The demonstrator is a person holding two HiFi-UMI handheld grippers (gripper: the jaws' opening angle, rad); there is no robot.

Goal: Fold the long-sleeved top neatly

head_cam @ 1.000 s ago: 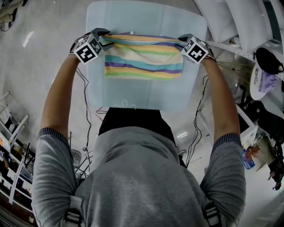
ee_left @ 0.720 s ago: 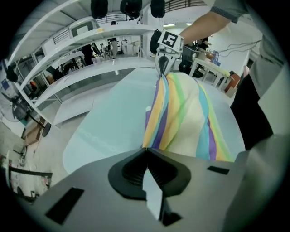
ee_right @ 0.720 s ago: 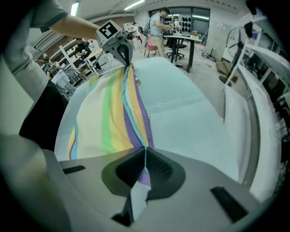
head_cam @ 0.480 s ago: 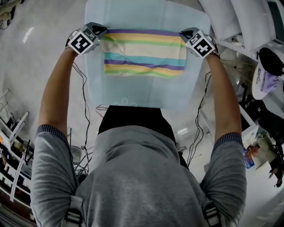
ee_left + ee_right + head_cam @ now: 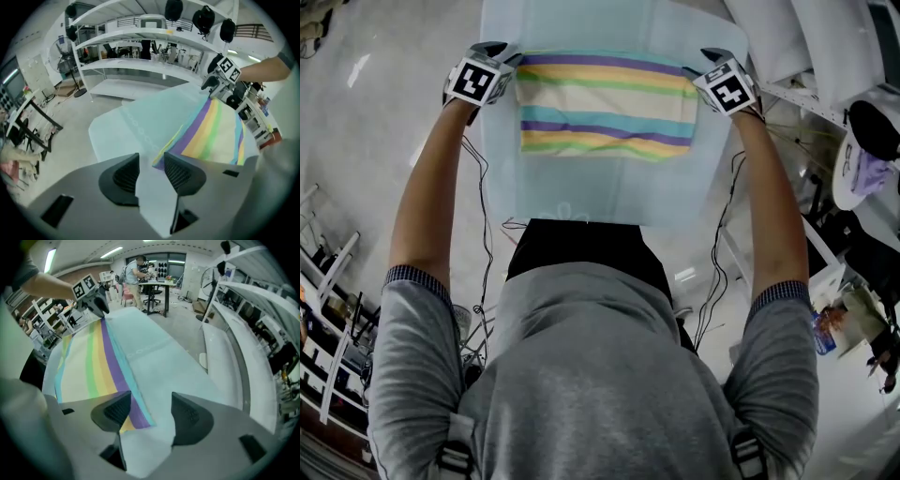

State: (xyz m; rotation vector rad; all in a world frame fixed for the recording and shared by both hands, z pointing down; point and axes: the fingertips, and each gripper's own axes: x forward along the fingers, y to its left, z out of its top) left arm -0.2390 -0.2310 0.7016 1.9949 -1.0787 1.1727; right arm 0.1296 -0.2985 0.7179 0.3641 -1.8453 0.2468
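Nearest the person, the pale blue-green counter (image 5: 600, 192) lies bare. Beyond that strip the long-sleeved top (image 5: 605, 103), a soft cloth banded in purple, yellow, green, cream and turquoise, rests flat on it as a tidy rectangle with no sleeve showing.

At its two far corners stand the left tongs (image 5: 502, 66) and the right tongs (image 5: 712, 70). A second ago both were pinching a raised, rumpled far edge. Now that edge is laid down smooth and square, and both pairs have just been opening. I judge this fold to be finished and released, with any further fold or a last smoothing still to come.

The head view shows the whole outline and how straight the stripes run, but the marker cubes hide the jaws there. The gripper views supply that. In the left gripper view the left tongs (image 5: 151, 166) stand apart over bare counter, and the top's (image 5: 211, 131) purple corner pokes in just beside one pad, probably not touching it. In the right gripper view the right tongs (image 5: 150, 416) gape too. The top's (image 5: 89, 366) corner lies partly under one pad and nothing is pressed. Each of these views also catches the other tongs across the cloth.

Farthest off, only these two views show the room: white shelving (image 5: 140, 70) and a person (image 5: 133, 275) standing at a desk.
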